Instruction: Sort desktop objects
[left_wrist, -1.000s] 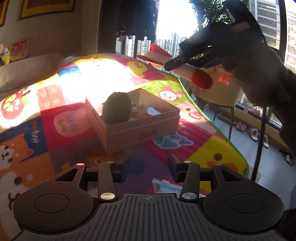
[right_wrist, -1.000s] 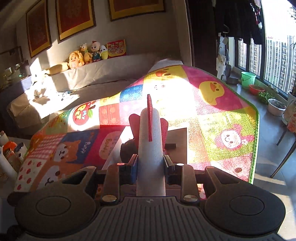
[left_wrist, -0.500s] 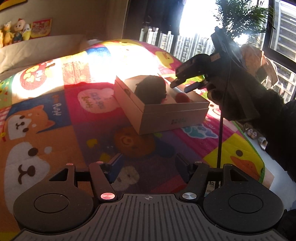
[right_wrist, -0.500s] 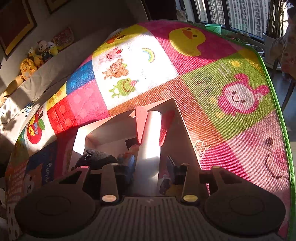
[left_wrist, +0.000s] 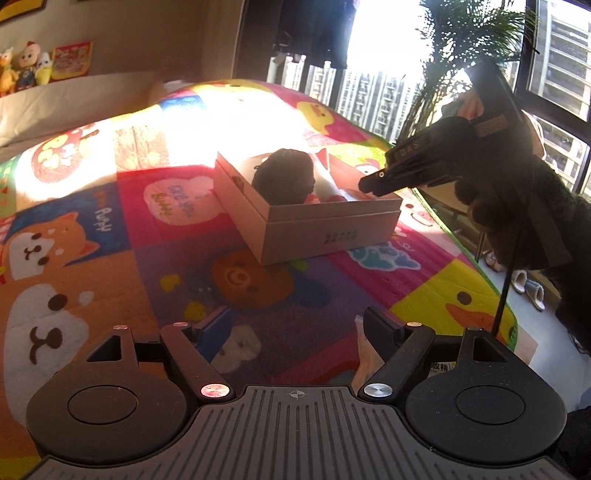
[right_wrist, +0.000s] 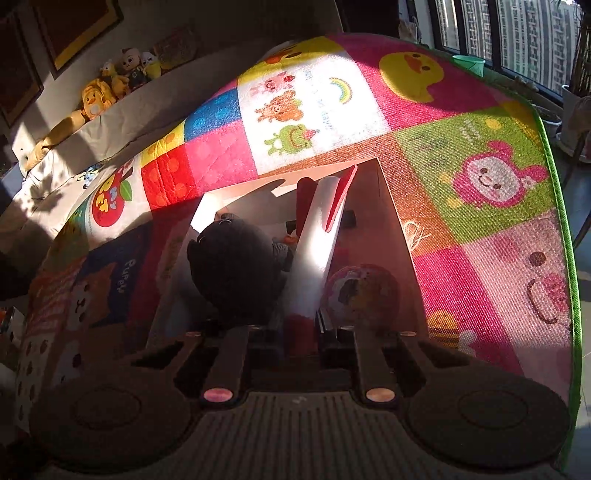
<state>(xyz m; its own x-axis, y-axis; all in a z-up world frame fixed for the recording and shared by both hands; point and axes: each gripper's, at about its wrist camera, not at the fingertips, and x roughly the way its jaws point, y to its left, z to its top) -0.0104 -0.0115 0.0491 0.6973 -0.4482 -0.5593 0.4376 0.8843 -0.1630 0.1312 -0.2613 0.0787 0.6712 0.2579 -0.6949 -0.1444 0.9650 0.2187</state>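
Note:
An open cardboard box (left_wrist: 328, 229) stands on the colourful play mat. In it lie a black plush toy (left_wrist: 284, 177), a white foam rocket with red fins (right_wrist: 317, 229) and a patterned ball (right_wrist: 362, 291). In the right wrist view the rocket lies in the box beside the plush (right_wrist: 236, 269), its tail between my right gripper's fingers (right_wrist: 301, 328), which stand a little apart around it. From the left wrist view the right gripper (left_wrist: 373, 182) hovers at the box's right rim. My left gripper (left_wrist: 295, 325) is open and empty, low over the mat in front of the box.
The play mat (left_wrist: 110, 221) covers the surface; its green edge (right_wrist: 557, 221) drops off at the right toward the floor and windows. A sofa with plush toys (right_wrist: 107, 85) runs along the back wall. A paper item (left_wrist: 362, 347) lies near the left gripper's right finger.
My right gripper has lowered the rocket from above into the box and its jaws have loosened around the tail. My left gripper's jaws have spread wider.

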